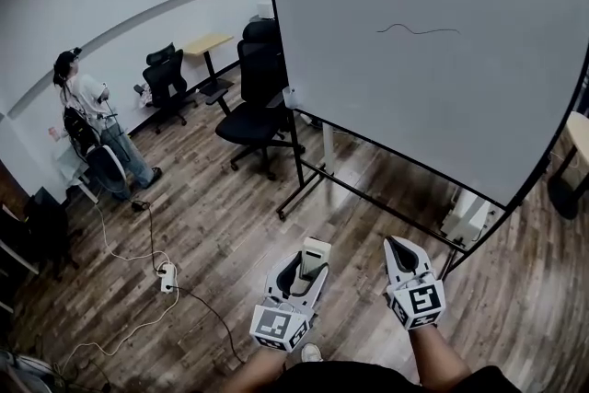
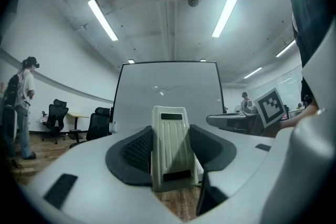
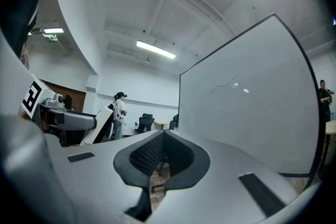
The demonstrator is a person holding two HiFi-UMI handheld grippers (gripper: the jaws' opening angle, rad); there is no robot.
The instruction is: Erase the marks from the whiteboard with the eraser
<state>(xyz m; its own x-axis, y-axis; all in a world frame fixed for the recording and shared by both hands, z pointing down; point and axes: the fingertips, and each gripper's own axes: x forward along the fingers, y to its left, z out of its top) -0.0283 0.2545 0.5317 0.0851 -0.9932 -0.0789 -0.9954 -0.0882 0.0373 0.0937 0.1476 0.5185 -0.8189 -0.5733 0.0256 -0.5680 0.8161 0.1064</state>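
A large whiteboard [image 1: 433, 51] on a black wheeled stand rises ahead of me, with one wavy black line [image 1: 419, 30] drawn near its upper middle. The line also shows faintly in the left gripper view [image 2: 167, 88] and the right gripper view [image 3: 223, 83]. My left gripper [image 1: 311, 255] is shut on a cream eraser [image 2: 170, 147], which stands upright between the dark pads, well short of the board. My right gripper [image 1: 398, 250] is shut with nothing in it, its tips touching, beside the left one.
Black office chairs [image 1: 258, 101] and a small desk [image 1: 207, 43] stand left of the board. A person [image 1: 97, 129] stands at far left. A power strip with cables [image 1: 167, 276] lies on the wooden floor. The stand's legs [image 1: 313, 184] reach toward me.
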